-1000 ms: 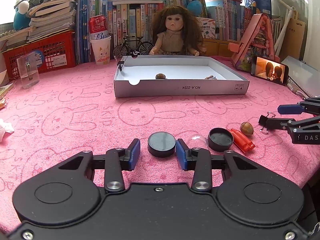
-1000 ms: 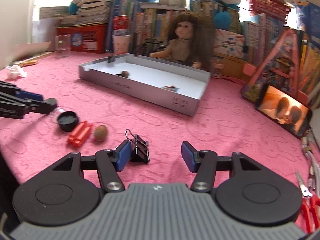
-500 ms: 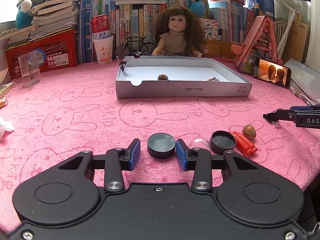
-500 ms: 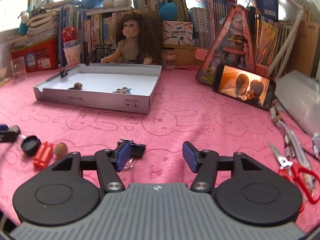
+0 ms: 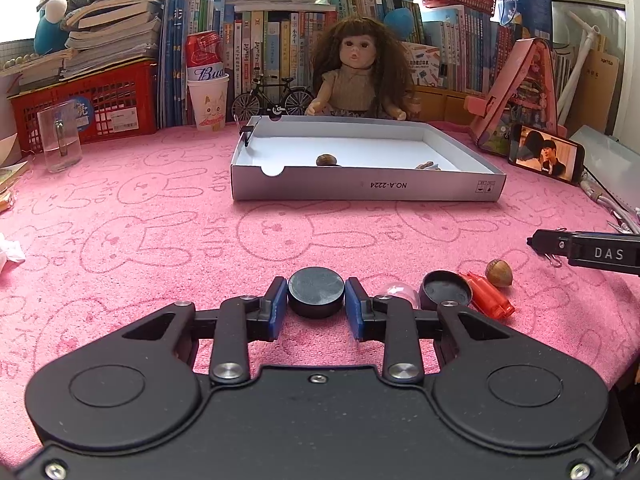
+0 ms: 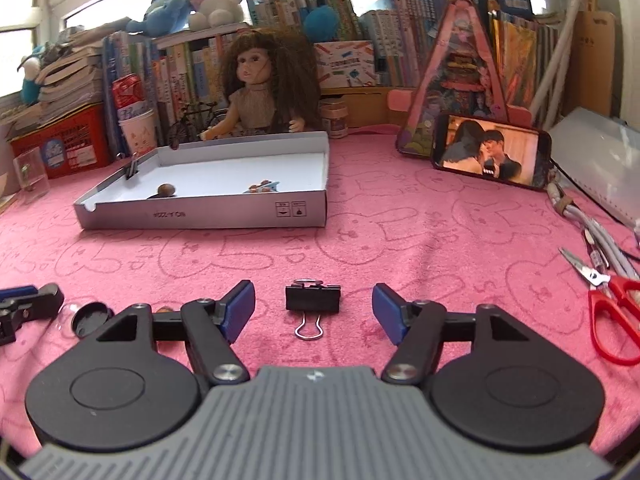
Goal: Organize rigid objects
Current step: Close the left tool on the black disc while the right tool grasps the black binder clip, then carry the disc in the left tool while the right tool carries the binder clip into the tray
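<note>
A black round cap [image 5: 316, 291] lies on the pink cloth between my left gripper's [image 5: 316, 308] blue pads, which touch or nearly touch its sides. To its right lie a clear dome [image 5: 396, 292], an upturned black lid [image 5: 446, 292], a red plastic piece [image 5: 486, 300] and a brown nut [image 5: 499, 273]. My right gripper [image 6: 313, 312] is open around a black binder clip [image 6: 313, 299] without touching it. The white cardboard tray [image 5: 366, 190] holds a nut [image 5: 326, 160] and a small item [image 5: 428, 166].
A doll [image 5: 356, 76], books, a red basket [image 5: 86, 104], a paper cup [image 5: 208, 100] and a glass [image 5: 60, 140] line the back. A phone [image 6: 492, 156] leans at the right, with red scissors [image 6: 612, 312] and cables near the right edge.
My left gripper's pads have closed in on the black cap. My right gripper swung right and centred on the binder clip, which was beside its left finger before.
</note>
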`<state>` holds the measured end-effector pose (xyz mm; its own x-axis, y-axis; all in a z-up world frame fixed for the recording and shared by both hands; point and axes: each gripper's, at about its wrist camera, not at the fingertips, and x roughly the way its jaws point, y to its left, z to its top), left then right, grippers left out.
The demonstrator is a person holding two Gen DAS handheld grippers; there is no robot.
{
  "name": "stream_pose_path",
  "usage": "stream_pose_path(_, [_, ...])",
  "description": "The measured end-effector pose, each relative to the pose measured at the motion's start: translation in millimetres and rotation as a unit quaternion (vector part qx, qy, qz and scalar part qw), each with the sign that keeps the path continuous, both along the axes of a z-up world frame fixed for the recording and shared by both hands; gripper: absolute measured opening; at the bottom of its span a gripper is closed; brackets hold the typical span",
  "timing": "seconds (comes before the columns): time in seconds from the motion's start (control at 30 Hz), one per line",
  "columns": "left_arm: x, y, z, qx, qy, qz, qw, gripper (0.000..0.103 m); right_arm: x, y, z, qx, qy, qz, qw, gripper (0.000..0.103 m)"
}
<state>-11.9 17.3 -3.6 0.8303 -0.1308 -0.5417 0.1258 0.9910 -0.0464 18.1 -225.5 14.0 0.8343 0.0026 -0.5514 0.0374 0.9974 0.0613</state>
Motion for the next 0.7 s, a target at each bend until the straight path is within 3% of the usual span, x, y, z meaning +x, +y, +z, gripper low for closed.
stream_pose_path(0.2, [2.7, -6.0, -5.9, 0.022, -0.013, 0.000, 0.9997, 0.030, 4.3, 3.4, -7.8, -0.007, 0.001, -0.026, 1.000, 0.078])
stream_pose_path(0.27, [2.5, -8.0, -6.4, 0.029, -0.017, 0.000, 0.9994, 0.029, 3.3, 5.0, -9.1, -0.009, -0.001, -0.026, 1.000, 0.072])
stream_pose_path(0.4, [3.9, -8.0, -4.8, 0.022, -0.013, 0.006, 0.9997, 0.029, 5.8, 6.7, -6.2, -0.011, 0.005, -0.010, 1.000, 0.036])
stream_pose_path(0.7, [20.5, -8.3, 11.6, 0.024, -0.028, 0.017, 0.9992, 0.029, 15.4, 5.7, 8.4, 0.004, -0.006, 0.005, 1.000, 0.036])
